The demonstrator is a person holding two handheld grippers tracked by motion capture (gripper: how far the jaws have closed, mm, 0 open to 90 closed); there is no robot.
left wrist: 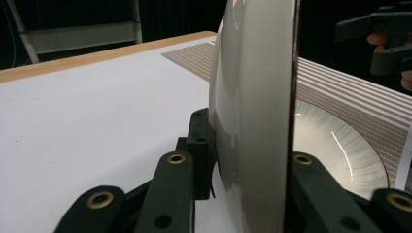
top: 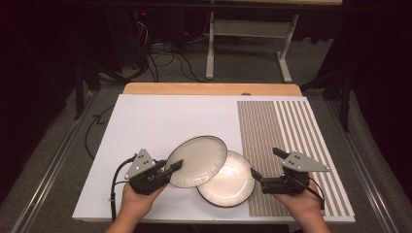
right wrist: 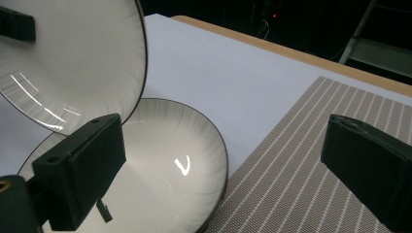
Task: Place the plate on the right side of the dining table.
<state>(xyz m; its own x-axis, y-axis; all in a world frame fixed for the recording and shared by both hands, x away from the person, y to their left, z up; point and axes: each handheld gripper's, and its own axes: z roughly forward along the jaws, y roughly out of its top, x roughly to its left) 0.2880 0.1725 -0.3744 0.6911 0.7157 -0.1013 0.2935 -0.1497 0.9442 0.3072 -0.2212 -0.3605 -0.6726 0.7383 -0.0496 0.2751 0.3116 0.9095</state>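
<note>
My left gripper (top: 169, 170) is shut on the left rim of a white plate with a dark rim (top: 198, 159), holding it tilted above the table. In the left gripper view this held plate (left wrist: 252, 107) stands edge-on between the jaws of that gripper (left wrist: 250, 160). A second, matching plate (top: 229, 183) lies flat on the table, partly under the held one. My right gripper (top: 266, 163) is open at the flat plate's right edge, touching nothing. In the right gripper view its jaws (right wrist: 223, 165) spread over the flat plate (right wrist: 170, 165) and the striped mat, with the held plate (right wrist: 73, 63) at upper left.
A white sheet (top: 160, 121) covers most of the table, with a beige striped placemat (top: 286, 141) on its right side. The table's wooden far edge (top: 209, 89) shows beyond it. Cables and a white table frame (top: 245, 34) stand on the floor behind.
</note>
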